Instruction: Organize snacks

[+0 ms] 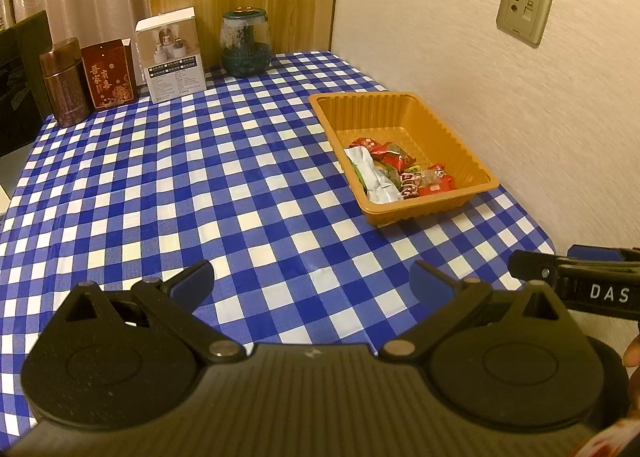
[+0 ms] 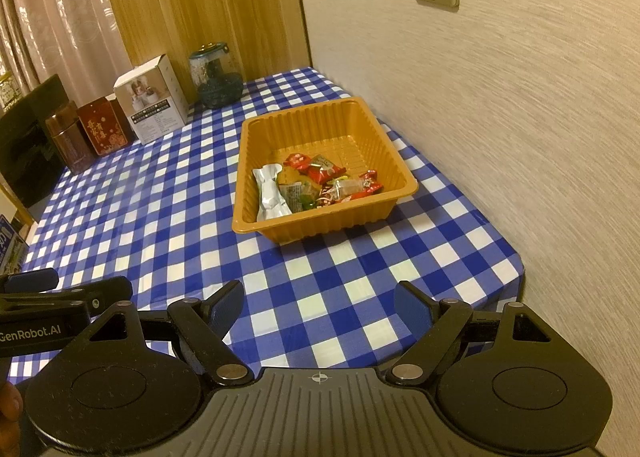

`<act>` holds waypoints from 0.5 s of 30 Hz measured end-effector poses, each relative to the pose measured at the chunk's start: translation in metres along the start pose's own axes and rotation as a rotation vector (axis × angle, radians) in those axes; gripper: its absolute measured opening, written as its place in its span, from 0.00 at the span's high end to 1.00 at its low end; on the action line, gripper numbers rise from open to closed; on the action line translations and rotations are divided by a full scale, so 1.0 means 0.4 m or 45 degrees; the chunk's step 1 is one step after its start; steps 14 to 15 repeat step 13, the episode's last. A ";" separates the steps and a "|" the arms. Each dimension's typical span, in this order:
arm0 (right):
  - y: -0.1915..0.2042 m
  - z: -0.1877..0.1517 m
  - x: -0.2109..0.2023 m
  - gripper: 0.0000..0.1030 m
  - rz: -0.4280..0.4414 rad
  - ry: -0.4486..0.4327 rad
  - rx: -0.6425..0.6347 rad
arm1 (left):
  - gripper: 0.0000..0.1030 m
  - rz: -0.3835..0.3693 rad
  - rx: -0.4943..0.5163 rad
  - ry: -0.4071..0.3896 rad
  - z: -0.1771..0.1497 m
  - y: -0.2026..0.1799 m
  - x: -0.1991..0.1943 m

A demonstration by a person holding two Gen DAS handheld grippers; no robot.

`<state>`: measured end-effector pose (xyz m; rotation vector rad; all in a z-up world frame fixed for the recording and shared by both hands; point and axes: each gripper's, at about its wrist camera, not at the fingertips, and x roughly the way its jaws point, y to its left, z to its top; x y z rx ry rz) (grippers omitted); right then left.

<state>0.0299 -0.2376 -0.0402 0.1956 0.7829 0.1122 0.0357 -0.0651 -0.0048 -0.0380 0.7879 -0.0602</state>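
**Snacks in tray, both grippers open and empty**

While both grippers hang over the near edge of the checked tablecloth (image 1: 168,185), neither holds anything. Left gripper (image 1: 312,281): jaws spread wide, only cloth between the blue pads. Right gripper (image 2: 319,307): same, jaws wide apart, nothing between them, pads touching nothing.

Orange tray (image 1: 360,103) sits ahead of the left gripper and off to its right, well apart from the fingertips, close beside the wall (image 1: 520,105). From the right gripper the same tray (image 2: 296,119) is almost straight ahead, slightly left of centre, clear cloth between it and the fingertips.

Snacks (image 2: 320,185) lie piled in the near half of the tray, the half toward the grippers; far half bare. Silver packet (image 2: 272,197) is at the left end of the pile as seen from the right gripper, red-wrapped candies (image 2: 370,183) at the right end. Exact count unclear.

Far beyond both grippers, along the back edge: brown tin (image 1: 64,83), red box (image 1: 109,75), white box (image 1: 172,57), glass jar (image 1: 245,43), in a row left to right. Each gripper's side shows at the edge of the other's view, just beside it.
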 end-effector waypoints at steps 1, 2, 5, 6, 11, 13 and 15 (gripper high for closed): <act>0.000 0.000 0.001 0.21 0.000 0.000 0.000 | 0.00 -0.004 -0.002 0.000 -0.001 -0.001 0.001; -0.001 0.000 0.001 0.21 0.000 0.000 0.000 | 0.00 -0.005 -0.001 0.000 -0.002 -0.002 0.001; -0.002 0.000 0.001 0.21 0.001 -0.001 0.000 | 0.00 -0.004 -0.002 0.000 -0.002 -0.003 0.001; -0.002 0.000 0.002 0.21 0.001 -0.001 0.000 | 0.00 -0.005 -0.001 0.000 -0.001 -0.003 0.001; -0.003 0.000 0.002 0.21 0.001 0.000 0.000 | 0.00 -0.015 -0.001 -0.010 -0.003 -0.004 0.000; -0.003 0.000 0.001 0.21 0.000 0.000 0.000 | 0.00 -0.027 -0.004 -0.011 -0.003 -0.001 0.000; -0.003 0.000 0.001 0.21 0.000 0.000 0.000 | 0.00 -0.027 -0.004 -0.011 -0.003 -0.001 0.000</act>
